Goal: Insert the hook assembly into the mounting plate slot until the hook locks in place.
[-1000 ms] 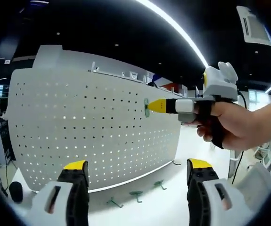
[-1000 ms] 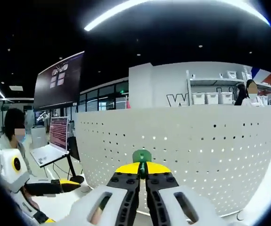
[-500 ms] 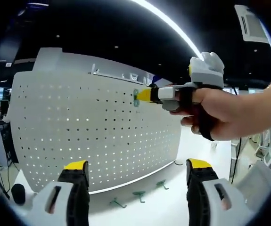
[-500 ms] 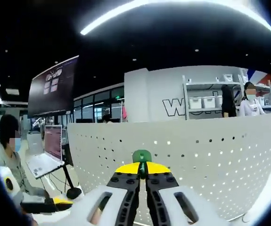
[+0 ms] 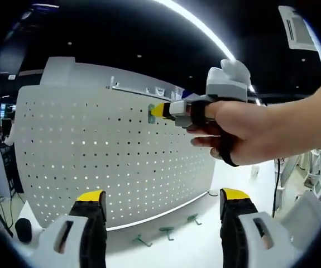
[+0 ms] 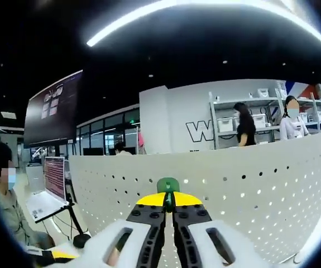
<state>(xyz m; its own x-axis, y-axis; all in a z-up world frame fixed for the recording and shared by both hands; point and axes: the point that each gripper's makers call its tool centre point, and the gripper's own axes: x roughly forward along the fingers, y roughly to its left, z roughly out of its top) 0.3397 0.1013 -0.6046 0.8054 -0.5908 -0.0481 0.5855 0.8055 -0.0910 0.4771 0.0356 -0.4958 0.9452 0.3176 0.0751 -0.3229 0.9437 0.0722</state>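
**Hook at the top rows of the board, right gripper carrying it**

Right gripper [image 6: 168,207] is clenched on a green hook [image 6: 168,185]; the jaws meet with the hook's plate end sticking out past the yellow tips. In the left gripper view the same right gripper [image 5: 159,110] comes in from the right, held in a hand [image 5: 244,131], with the hook [image 5: 151,114] at its tip right against the pegboard [image 5: 93,156], up near the top edge. Cannot tell if the hook's prongs are already in the holes or only touching the face.

Key relation: the hook lies straight ahead of the right gripper, and its long axis runs along the jaws and points into the board, roughly square to it. So the seating move is probably a push forward along the jaws, then likely a drop to lock.

Left gripper [image 5: 160,209] has its jaws spread wide, nothing between them, low and well apart from the hook. Right hand is nearer by far.

Spare hooks [image 5: 166,230] lie on the table [image 5: 205,245] at the board's foot.
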